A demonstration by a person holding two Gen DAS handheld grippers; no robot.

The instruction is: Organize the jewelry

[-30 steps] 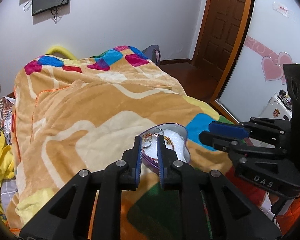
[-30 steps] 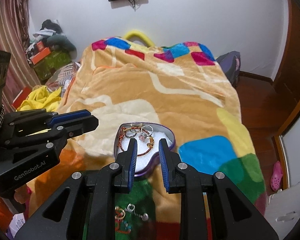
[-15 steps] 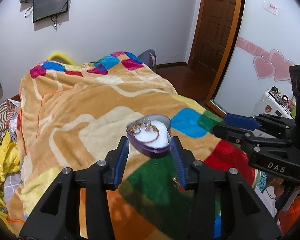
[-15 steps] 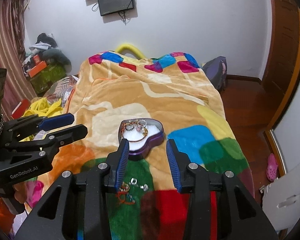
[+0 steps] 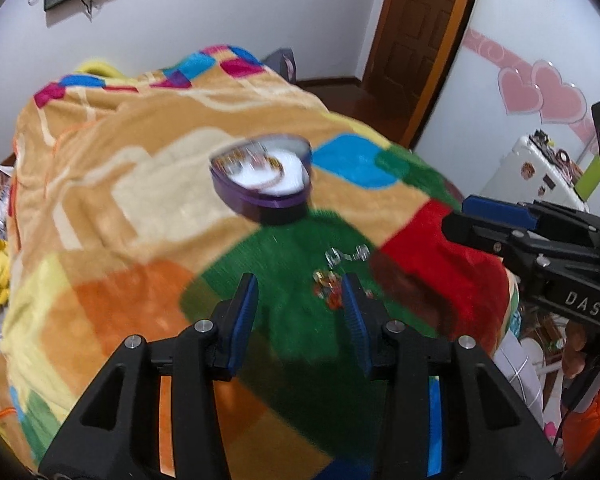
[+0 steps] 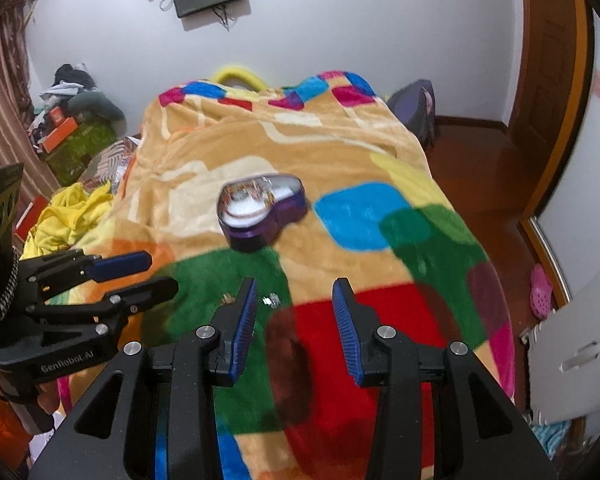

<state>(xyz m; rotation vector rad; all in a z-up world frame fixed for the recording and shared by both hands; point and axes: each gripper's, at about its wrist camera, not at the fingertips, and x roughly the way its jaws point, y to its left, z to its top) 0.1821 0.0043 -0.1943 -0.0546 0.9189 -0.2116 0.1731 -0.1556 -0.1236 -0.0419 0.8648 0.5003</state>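
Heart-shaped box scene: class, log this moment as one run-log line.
left gripper: open, empty | right gripper: open, empty | heart-shaped box: on blanket, holds jewelry | loose jewelry: on green patch

Jewelry in tin [image 5: 262,174] & on blanket [image 5: 332,280]: blurred, indistinct.

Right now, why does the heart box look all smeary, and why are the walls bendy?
In the left wrist view the heart box and the loose jewelry on the blanket are streaked by motion blur; the left gripper stays sharp. In the right wrist view the box is softly blurred too. Both views are fisheye, so the door and walls curve, with dark corners.
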